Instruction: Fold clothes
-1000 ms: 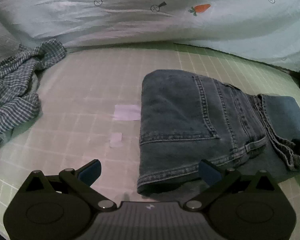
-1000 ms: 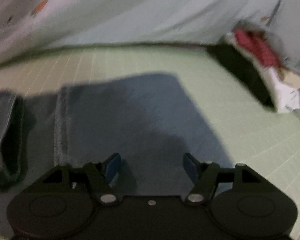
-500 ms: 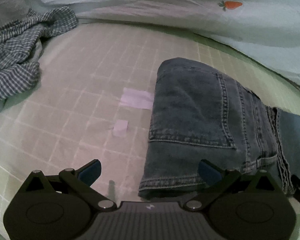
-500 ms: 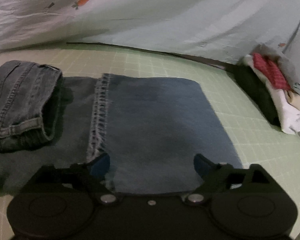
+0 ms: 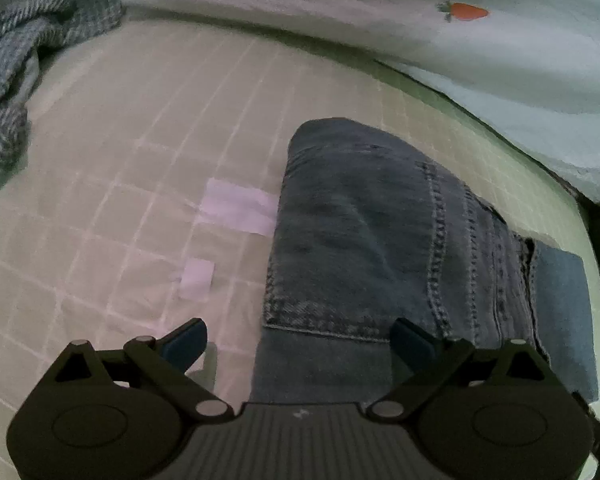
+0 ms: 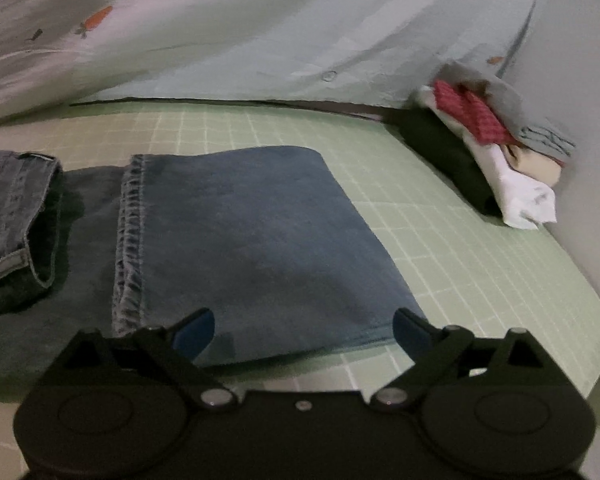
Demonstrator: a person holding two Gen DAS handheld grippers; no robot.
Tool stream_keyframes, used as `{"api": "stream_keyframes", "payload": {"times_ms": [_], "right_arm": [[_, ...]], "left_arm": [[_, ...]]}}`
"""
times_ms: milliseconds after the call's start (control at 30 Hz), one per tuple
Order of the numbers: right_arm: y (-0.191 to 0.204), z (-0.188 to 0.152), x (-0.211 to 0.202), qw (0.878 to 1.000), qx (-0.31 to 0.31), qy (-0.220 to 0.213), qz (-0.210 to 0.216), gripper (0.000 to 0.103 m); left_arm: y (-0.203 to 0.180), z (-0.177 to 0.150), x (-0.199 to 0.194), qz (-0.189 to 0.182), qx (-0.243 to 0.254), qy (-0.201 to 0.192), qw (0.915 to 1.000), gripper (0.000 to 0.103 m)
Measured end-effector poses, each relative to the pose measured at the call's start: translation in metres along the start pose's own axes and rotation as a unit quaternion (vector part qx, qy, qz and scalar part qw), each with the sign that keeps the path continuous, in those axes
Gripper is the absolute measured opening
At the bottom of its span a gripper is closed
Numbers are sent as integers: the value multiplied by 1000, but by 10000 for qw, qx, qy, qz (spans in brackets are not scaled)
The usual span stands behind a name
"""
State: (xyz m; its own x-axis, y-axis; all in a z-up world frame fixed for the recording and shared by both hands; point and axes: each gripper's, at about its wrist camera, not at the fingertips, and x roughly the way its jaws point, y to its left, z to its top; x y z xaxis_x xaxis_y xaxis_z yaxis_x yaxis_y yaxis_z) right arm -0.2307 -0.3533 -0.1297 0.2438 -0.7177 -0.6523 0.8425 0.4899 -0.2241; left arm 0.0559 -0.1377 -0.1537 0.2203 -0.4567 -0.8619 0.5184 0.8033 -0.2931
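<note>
Blue jeans (image 5: 360, 240) lie folded on the gridded bed sheet, back pocket up. My left gripper (image 5: 296, 332) hangs just over their near left edge. Its jaws are closing but stand wide: one finger is over the sheet and the other over the denim, with the edge between them and no pad pressing on it. In the right wrist view the folded leg end (image 6: 252, 240) lies flat, with the waist part (image 6: 8, 208) at the far left. My right gripper (image 6: 302, 322) stands open at the leg's near edge, holding nothing.
A crumpled checked shirt (image 5: 16, 80) lies at the far left. A pale duvet with carrot prints (image 5: 460, 40) bounds the back. Two tape patches (image 5: 236, 210) mark the sheet left of the jeans. A stack of folded clothes (image 6: 492, 152) sits against the wall at the right.
My left gripper has come lower and closer over the jeans' left edge, rolling a little. My right gripper's jaws have spread wider, and it has drawn back, so the folded leg shows.
</note>
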Motion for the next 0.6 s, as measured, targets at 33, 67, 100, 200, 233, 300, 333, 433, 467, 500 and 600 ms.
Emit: {"api": "stream_keyframes", "payload": {"times_ms": [33, 67, 100, 200, 233, 300, 333, 433, 467, 500, 600], "right_arm": [[-1, -1, -1, 10000, 49, 11, -43, 97], [-1, -2, -1, 9999, 98, 22, -86, 97], [-2, -3, -2, 9998, 147, 32, -130, 97], [-4, -5, -3, 9994, 264, 50, -224, 97], [-5, -6, -4, 9992, 301, 55, -255, 97], [-7, -7, -5, 9988, 377, 65, -315, 97], [-7, -8, -6, 9987, 375, 65, -330, 97], [-9, -10, -7, 9988, 328, 62, -345, 97], [-10, -10, -7, 9989, 329, 66, -339, 97], [-10, -10, -6, 9989, 325, 65, -333, 97], [-13, -9, -5, 9990, 305, 55, -310, 97]], "left_arm": [[1, 1, 2, -47, -46, 22, 10000, 94], [2, 2, 3, -102, -92, 40, 9999, 92], [4, 3, 5, -157, -138, 59, 9998, 91], [9, 3, 9, -427, -433, 114, 9981, 77], [11, 2, 9, -511, -509, 135, 9973, 73], [14, 2, 11, -645, -640, 168, 9957, 64], [14, 2, 11, -690, -656, 183, 9953, 62], [16, 1, 10, -769, -772, 200, 9938, 57], [17, 1, 10, -800, -823, 217, 9931, 56], [18, 1, 11, -827, -859, 238, 9926, 56], [19, 3, 14, -895, -854, 345, 9917, 57]]}}
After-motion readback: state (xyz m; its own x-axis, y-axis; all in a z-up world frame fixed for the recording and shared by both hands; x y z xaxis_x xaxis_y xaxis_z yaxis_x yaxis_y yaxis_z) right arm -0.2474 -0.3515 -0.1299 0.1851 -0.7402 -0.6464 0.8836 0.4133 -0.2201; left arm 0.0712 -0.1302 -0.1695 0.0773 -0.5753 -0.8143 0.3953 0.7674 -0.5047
